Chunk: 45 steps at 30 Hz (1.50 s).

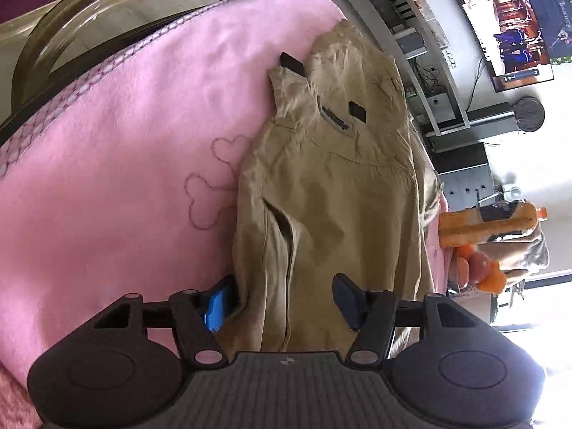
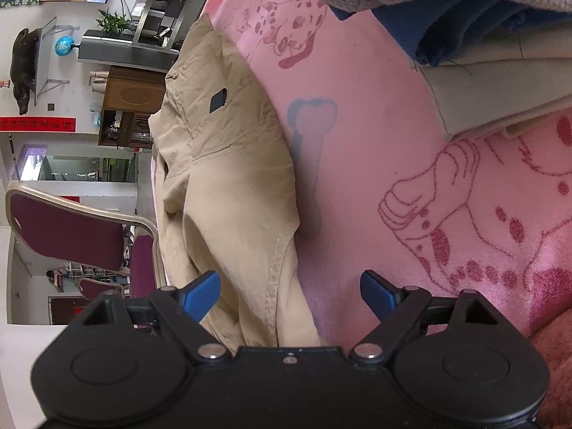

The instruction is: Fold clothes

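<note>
left claw (image 1: pixel 286 295) released, blue pads either side of the crumpled khaki cotton trousers (image 1: pixel 332 186), not pressing (fabric between them). trousers lie on the pink fleece blanket with dog prints (image 1: pixel 125 164). right claw (image 2: pixel 289 295) released wide over the trousers' edge.

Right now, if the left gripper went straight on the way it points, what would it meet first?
Most likely the khaki trousers: the left gripper already straddles their near end, jaws apart, with cloth filling the line ahead. The pink blanket lies underneath; depth is unclear.
</note>
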Each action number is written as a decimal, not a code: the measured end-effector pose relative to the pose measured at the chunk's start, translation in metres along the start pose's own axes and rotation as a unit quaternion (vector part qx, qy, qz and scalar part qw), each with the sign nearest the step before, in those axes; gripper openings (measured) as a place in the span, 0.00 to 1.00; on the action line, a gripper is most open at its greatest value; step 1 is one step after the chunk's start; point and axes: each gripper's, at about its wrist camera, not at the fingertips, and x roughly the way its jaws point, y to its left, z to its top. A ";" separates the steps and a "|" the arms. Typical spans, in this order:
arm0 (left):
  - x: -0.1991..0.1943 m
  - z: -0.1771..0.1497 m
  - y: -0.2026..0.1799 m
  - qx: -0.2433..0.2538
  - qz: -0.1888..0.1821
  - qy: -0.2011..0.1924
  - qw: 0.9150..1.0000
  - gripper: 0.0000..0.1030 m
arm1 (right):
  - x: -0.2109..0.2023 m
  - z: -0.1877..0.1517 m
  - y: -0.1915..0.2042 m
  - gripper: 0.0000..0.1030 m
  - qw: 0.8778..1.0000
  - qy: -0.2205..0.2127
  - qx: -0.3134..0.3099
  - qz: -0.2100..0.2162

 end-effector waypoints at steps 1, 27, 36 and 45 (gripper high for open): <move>0.003 0.001 -0.002 -0.001 -0.002 0.003 1.000 0.56 | 0.000 0.000 0.000 0.83 1.000 -0.002 0.001 0.000; -0.021 -0.024 -0.018 0.035 0.110 -0.095 0.989 0.13 | 0.015 0.012 -0.008 0.54 0.995 -0.051 0.066 0.049; -0.004 -0.017 -0.006 -0.023 0.029 -0.049 0.998 0.20 | 0.019 0.009 -0.006 0.40 0.989 -0.058 0.077 0.116; -0.058 -0.001 -0.040 -0.038 -0.044 -0.094 0.994 0.01 | -0.003 0.013 0.050 0.04 0.984 -0.136 0.007 0.116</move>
